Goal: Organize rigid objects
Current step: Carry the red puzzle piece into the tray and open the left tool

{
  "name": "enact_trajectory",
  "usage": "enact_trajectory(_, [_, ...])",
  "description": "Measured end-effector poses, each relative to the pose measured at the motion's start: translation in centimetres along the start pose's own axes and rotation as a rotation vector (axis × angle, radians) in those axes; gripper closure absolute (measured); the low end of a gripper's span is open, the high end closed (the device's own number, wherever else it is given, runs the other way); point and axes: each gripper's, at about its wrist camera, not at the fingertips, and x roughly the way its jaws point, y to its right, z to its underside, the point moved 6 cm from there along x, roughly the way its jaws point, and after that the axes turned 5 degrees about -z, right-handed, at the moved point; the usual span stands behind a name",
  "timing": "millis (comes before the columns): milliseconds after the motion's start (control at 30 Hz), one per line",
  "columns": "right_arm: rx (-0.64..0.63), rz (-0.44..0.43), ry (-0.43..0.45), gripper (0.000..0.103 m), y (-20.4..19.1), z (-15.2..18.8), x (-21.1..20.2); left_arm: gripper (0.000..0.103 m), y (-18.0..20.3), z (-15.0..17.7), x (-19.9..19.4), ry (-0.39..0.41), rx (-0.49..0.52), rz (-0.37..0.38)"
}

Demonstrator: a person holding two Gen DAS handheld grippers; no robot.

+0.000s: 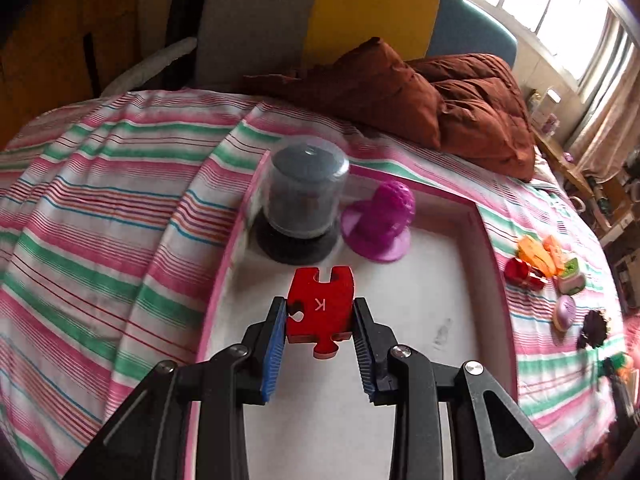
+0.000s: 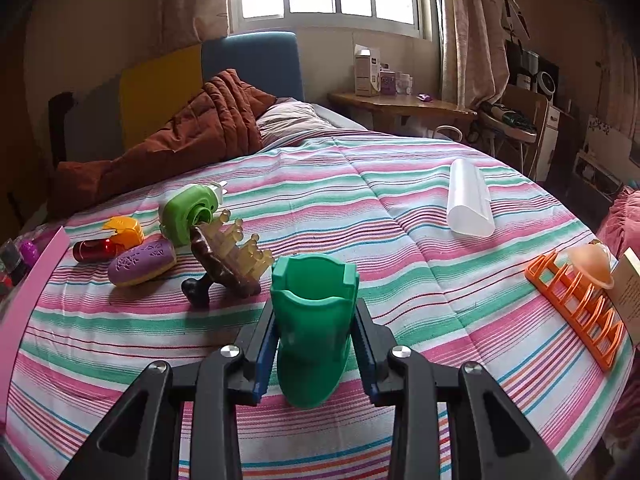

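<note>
The left tool [image 1: 320,312] is clamped on a red puzzle piece [image 1: 321,306] marked with a K, holding it above the white floor of a pink-rimmed tray [image 1: 492,248] that lies on the striped bed [image 1: 100,208]. At the tray's far end stand a clear domed container [image 1: 306,196] and, just beside it, a purple toy [image 1: 380,224]. This looks like the placing step: the piece has reached the tray but is not yet set down. Next, I'd judge, it needs lowering onto the bare floor short of those two things, then the jaws parting.

The right tool [image 2: 314,320] is clamped on a green cup [image 2: 314,320] over the bed, near a brown toy ship [image 2: 230,256] and other loose bits; an orange rack [image 2: 576,312] lies well apart.
</note>
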Motion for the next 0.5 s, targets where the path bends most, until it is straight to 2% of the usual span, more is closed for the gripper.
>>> enact_trajectory(67, [0.015,-0.019,0.007,0.068,-0.5,-0.1,-0.7,0.068,-0.3,-0.2,0.1,0.0,-0.005,-0.008])
enact_trajectory(133, [0.033,-0.049,0.014,0.068,-1.5,-0.2,-1.3,0.052,-0.7,-0.2,-0.1,0.009,-0.012,-0.02])
enact_trajectory(233, [0.044,-0.106,0.026,0.068,-3.7,-0.8,-2.1,0.04,-0.8,0.3,-0.9,0.027,-0.036,0.017])
enact_trajectory(300, [0.035,-0.148,0.029,0.068,-5.8,-1.4,-2.4,0.026,-0.9,0.8,-1.9,0.057,-0.057,0.012])
enact_trajectory(400, [0.01,-0.237,0.027,0.068,-9.5,-2.4,-2.6,0.015,-1.0,1.8,-3.7,0.102,-0.086,0.043])
enact_trajectory(500, [-0.023,-0.325,0.005,0.068,-13.5,-3.1,-2.3,0.014,-0.9,3.0,-5.0,0.11,-0.096,0.075])
